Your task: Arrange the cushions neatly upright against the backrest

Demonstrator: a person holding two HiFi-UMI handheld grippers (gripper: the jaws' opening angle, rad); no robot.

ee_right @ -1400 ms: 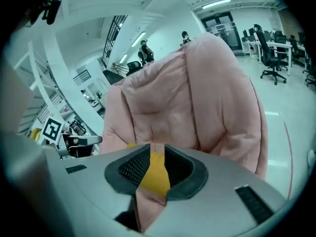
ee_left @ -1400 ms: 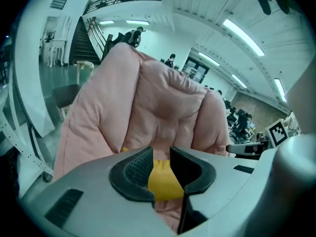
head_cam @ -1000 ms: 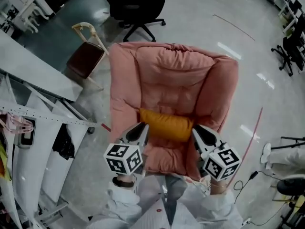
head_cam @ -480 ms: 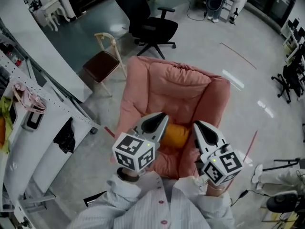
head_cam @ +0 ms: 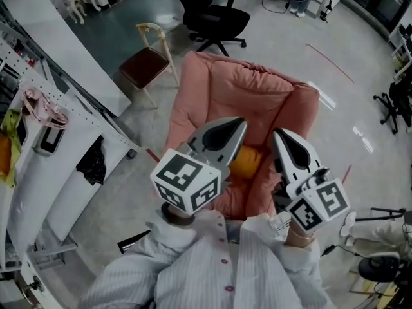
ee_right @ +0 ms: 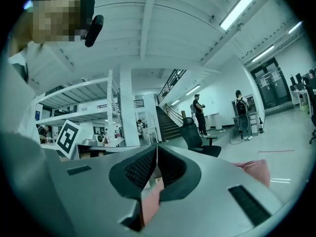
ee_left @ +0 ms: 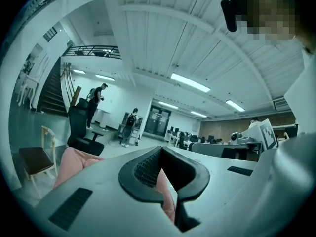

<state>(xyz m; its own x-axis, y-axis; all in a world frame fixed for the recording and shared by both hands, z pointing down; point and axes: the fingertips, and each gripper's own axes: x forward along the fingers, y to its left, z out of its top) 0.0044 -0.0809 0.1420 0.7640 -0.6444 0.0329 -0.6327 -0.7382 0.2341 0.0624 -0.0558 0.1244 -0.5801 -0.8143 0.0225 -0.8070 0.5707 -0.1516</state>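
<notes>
- Pulling up and away from the pink armchair (head_cam: 257, 102), now sitting smaller and farther below than a second ago.
- Leaving the orange cushion (head_cam: 250, 161) lying across the seat near the foot of the backrest, touched by nothing and partly hidden behind the claws. Judging it as lying low rather than standing upright, so probably calling for another pass.
- Lifting the left claw (head_cam: 239, 125) well clear of the cushion end it was flanking a second ago. Closing its jaws in these last moments, now pressed together on nothing.
- Lifting the right claw (head_cam: 281, 138) likewise off the other end, jaws just closing, pressed together and empty.
</notes>
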